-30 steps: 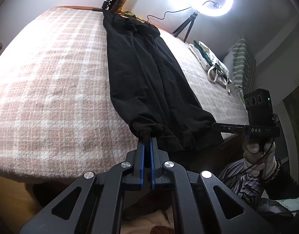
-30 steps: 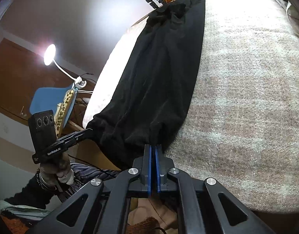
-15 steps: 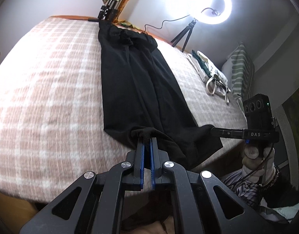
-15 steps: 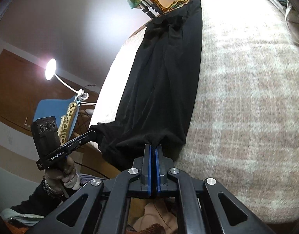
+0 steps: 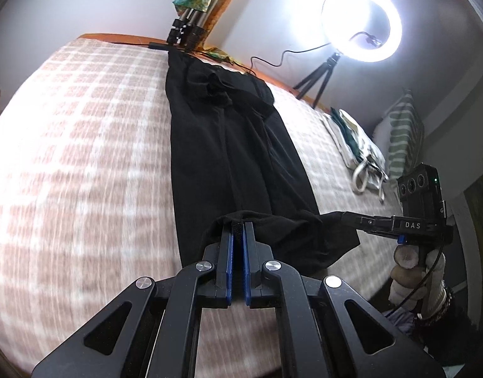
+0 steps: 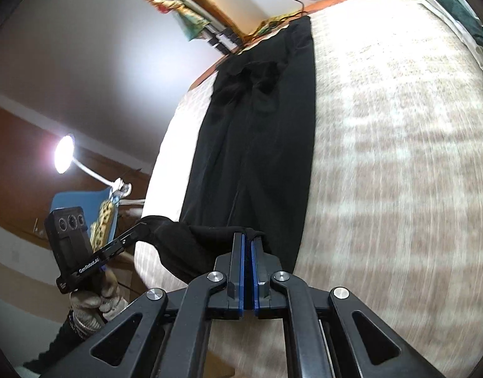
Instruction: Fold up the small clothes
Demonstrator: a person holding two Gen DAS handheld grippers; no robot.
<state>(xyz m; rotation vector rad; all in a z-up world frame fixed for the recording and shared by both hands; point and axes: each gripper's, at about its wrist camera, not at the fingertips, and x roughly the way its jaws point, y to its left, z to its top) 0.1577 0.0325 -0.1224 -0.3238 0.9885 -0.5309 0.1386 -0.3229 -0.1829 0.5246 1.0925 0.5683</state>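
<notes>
Black trousers (image 5: 229, 157) lie lengthwise on a pink-and-white plaid bedspread (image 5: 84, 163), waistband at the far end. My left gripper (image 5: 237, 230) is shut on one leg cuff and holds it lifted over the leg. My right gripper (image 6: 247, 239) is shut on the other cuff, also lifted over the trousers (image 6: 257, 145). The right gripper also shows in the left wrist view (image 5: 342, 215), and the left gripper in the right wrist view (image 6: 143, 225). The cuffs hang folded back between the two grippers.
A lit ring light on a tripod (image 5: 361, 25) stands beyond the bed. Folded clothes (image 5: 358, 154) and a striped pillow (image 5: 402, 138) lie at the right. A tripod and coloured cloth (image 5: 191, 15) stand at the bed's far end. A desk lamp (image 6: 65, 154) and blue chair (image 6: 80, 204) are left.
Both grippers have carried the leg cuffs up and forward over the trousers, towards the waistband. The cuffs, formerly at the bed's near edge, now hang above the lower legs.
</notes>
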